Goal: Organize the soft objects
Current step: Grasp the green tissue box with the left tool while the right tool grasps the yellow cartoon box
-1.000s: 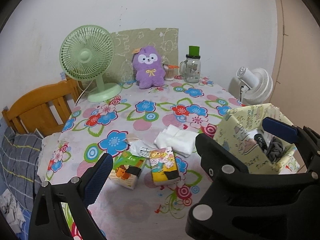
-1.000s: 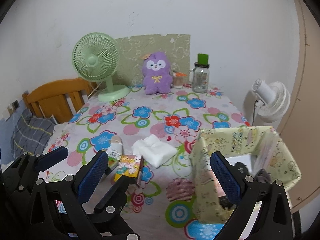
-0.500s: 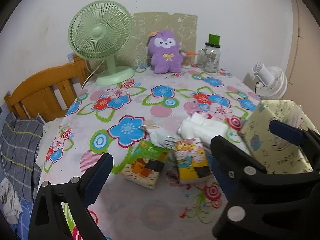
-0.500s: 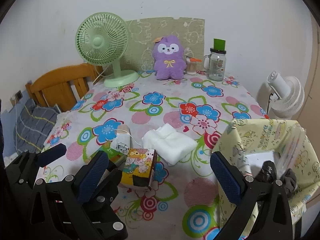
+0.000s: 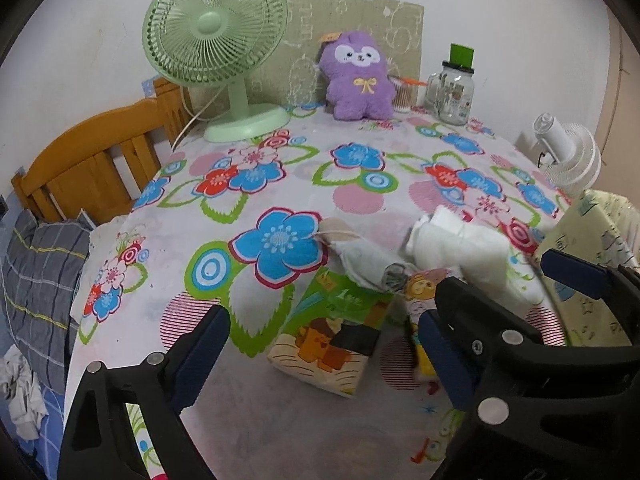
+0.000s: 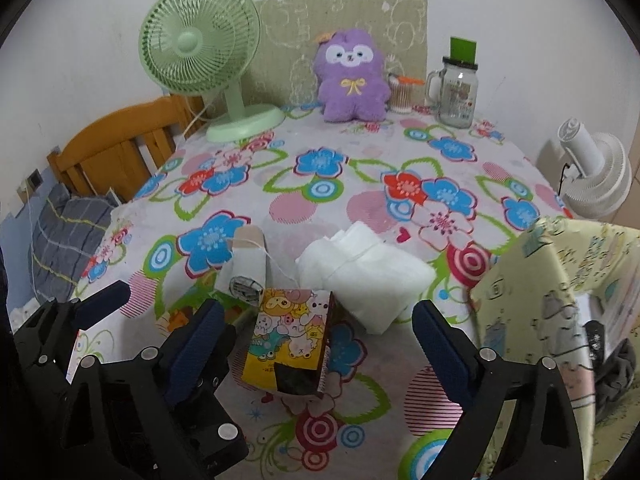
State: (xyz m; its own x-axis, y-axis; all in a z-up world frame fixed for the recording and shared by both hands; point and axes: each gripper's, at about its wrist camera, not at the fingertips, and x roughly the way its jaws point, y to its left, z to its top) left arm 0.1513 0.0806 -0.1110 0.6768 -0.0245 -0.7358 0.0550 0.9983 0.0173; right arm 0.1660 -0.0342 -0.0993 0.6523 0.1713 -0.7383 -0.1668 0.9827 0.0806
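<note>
Both grippers hang over the near edge of the flowered table point(image 5: 360, 200), jaws spread wide and gripping nothing: the left gripper point(image 5: 324, 350) frames the green pack point(image 5: 332, 336), and the right gripper point(image 6: 316, 344), its jaws having just been closing a little, frames the yellow pack point(image 6: 290, 340) without touching it. Behind the packs lie a grey roll point(image 6: 244, 268) and a white cloth point(image 6: 364, 272), while the patterned bin point(image 6: 560, 300) stands at the near right corner.

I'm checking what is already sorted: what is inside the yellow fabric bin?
In the bin, dark grey cloth lies beside a small black item. Its near wall hides the rest.
</note>
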